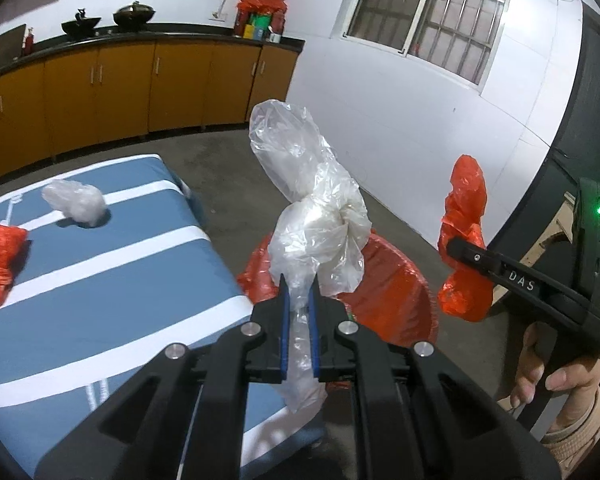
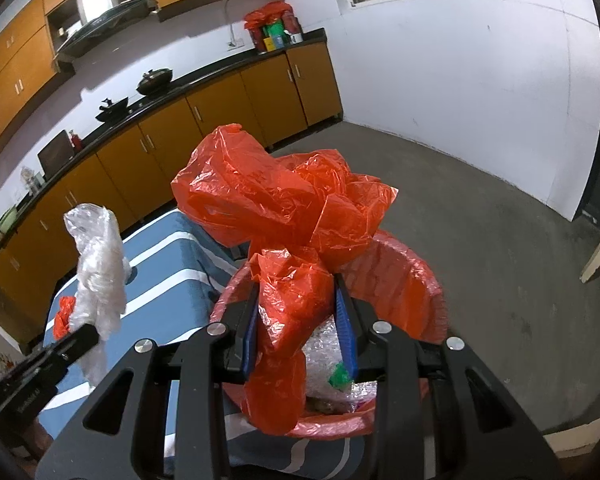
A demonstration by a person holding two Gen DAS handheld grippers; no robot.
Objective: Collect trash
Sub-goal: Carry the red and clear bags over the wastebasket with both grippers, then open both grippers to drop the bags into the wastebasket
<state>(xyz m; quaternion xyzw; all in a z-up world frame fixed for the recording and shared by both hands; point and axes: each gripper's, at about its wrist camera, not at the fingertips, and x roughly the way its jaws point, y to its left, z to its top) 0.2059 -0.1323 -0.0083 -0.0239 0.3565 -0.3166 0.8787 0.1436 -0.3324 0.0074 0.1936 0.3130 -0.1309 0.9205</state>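
Bin [image 2: 416,280] contents mostly behind red bag [image 2: 284,208]

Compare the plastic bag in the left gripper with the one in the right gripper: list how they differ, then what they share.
The clear bag is see-through and whitish; the red bag is bright orange-red. The left gripper pinches the clear bag on a thin twisted neck with its jaws nearly shut; the right gripper stands wider around a bulkier wad of the red bag. Both are crumpled thin plastic, held up near the red-lined bin.

Probably a home kitchen (cabinets [image 1: 100,88], woks [image 1: 134,14]).
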